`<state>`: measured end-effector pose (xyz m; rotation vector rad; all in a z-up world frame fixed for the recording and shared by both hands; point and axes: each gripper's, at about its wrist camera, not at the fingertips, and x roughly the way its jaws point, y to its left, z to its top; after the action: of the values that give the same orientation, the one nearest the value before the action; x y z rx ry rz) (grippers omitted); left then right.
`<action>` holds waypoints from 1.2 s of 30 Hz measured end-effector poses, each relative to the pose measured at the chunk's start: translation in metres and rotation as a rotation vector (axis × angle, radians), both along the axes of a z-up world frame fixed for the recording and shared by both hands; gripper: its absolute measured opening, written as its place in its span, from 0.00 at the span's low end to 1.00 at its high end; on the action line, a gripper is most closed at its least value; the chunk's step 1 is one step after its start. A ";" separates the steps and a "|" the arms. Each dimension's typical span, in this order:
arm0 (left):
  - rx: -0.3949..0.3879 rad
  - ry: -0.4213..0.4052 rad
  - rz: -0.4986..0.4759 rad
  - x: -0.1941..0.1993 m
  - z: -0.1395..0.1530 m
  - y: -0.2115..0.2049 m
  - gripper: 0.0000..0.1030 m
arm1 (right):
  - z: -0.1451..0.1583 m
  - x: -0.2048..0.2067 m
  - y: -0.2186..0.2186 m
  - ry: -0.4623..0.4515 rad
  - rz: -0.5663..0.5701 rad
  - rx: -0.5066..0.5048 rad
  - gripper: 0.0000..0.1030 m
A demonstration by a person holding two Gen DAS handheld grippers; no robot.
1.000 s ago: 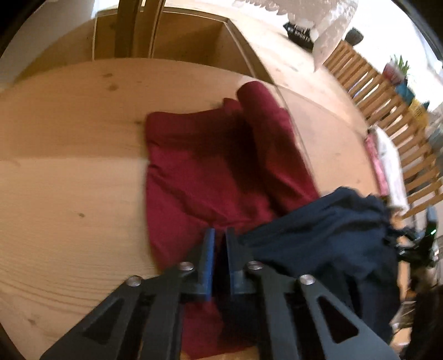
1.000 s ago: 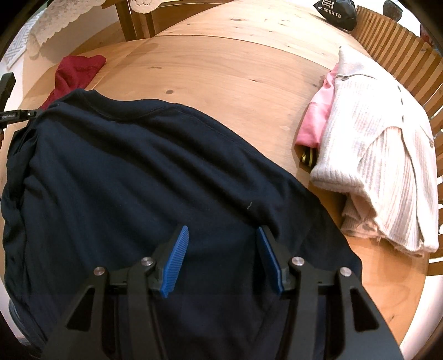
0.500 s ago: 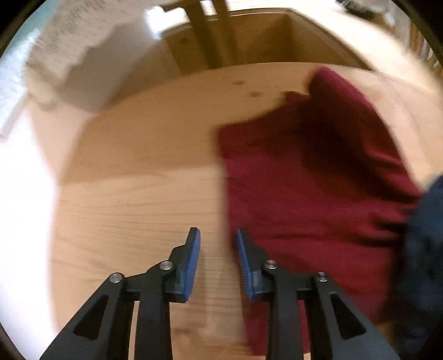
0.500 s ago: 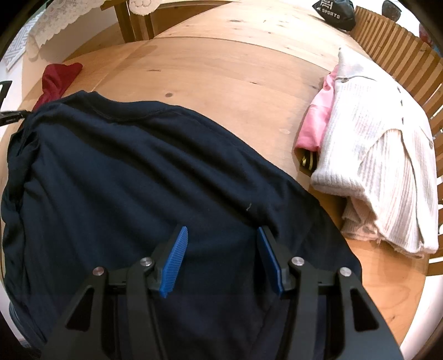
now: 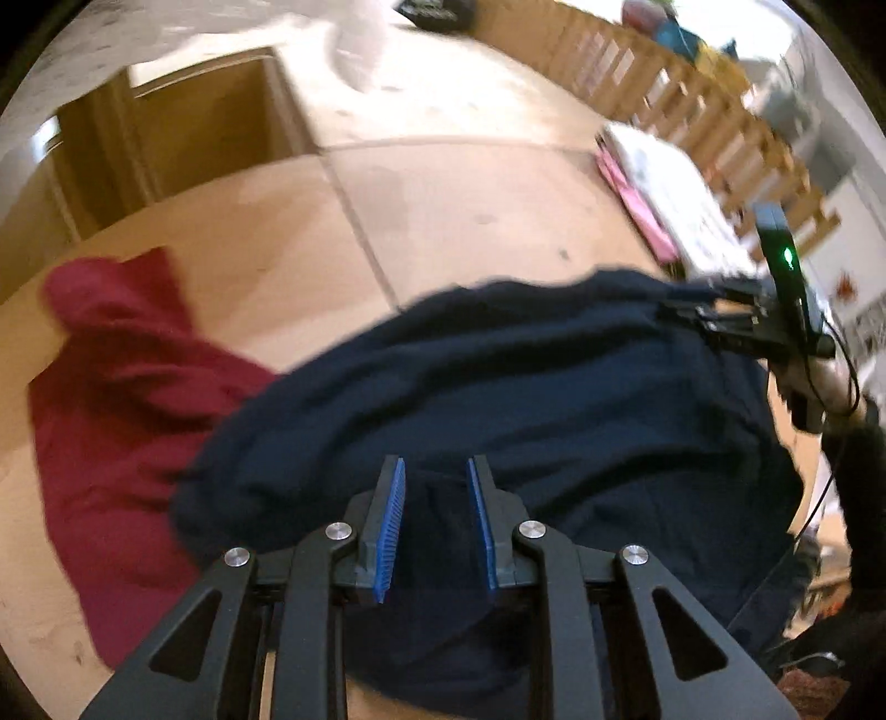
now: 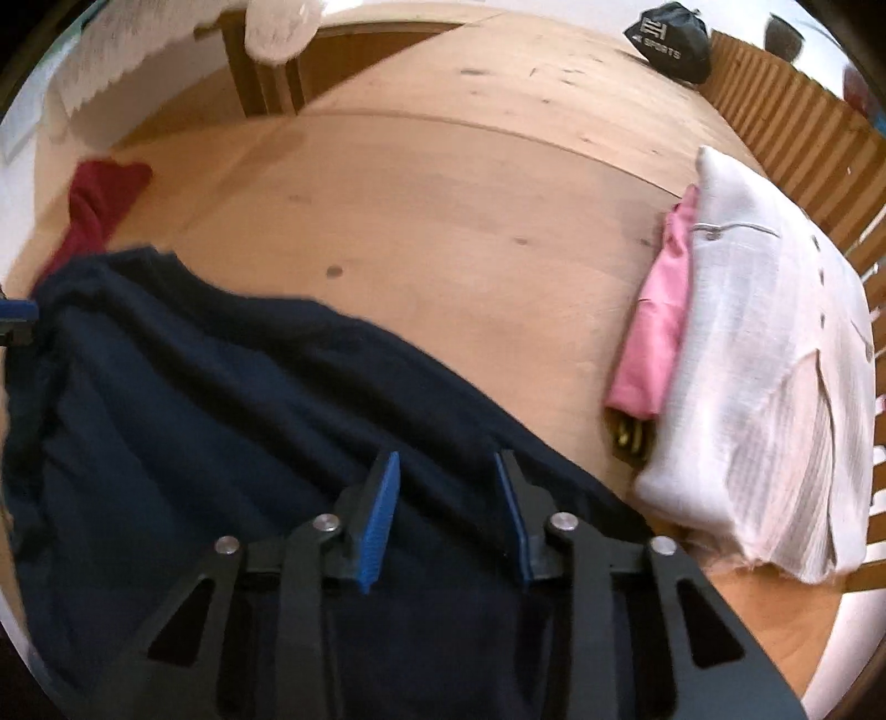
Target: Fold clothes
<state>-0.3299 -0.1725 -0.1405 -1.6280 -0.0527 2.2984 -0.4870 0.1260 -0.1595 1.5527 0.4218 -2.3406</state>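
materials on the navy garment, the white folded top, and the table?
Navy garment: looks like soft matte knit, probably cotton jersey; it drapes in loose wrinkles. White folded top: ribbed knit look with small buttons, fibre unclear. Table: light wood, visible knots and plank seams, low-sheen finish.

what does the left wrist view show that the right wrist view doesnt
Only the left wrist view: the right gripper from outside, jaws closing over the navy shirt's far edge, and most of the red garment.

Only the right wrist view: the black sports bag and the lace cloth.

Both: the navy shirt on the wooden table, the white sweater over the pink garment, and open blue pads over the shirt.
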 end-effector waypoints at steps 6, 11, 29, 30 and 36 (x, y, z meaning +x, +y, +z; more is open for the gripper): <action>-0.234 -0.057 -0.124 -0.001 -0.024 0.042 0.21 | -0.006 -0.004 -0.031 0.019 0.006 0.038 0.30; -0.349 -0.102 -0.135 0.026 -0.025 0.017 0.23 | -0.003 -0.021 -0.024 0.004 0.001 0.021 0.30; -0.132 0.028 0.089 0.015 0.051 -0.046 0.31 | 0.029 -0.040 -0.015 0.024 -0.011 -0.084 0.30; -0.089 0.025 0.077 0.007 0.046 -0.036 0.31 | 0.031 -0.046 -0.015 0.016 -0.018 -0.102 0.30; 0.012 -0.037 0.086 -0.046 -0.011 -0.006 0.30 | 0.011 -0.064 -0.019 -0.060 -0.054 -0.161 0.30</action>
<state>-0.3757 -0.1788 -0.1517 -1.6938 -0.1480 2.3258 -0.5507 0.1070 -0.1483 1.5705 0.1745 -2.2982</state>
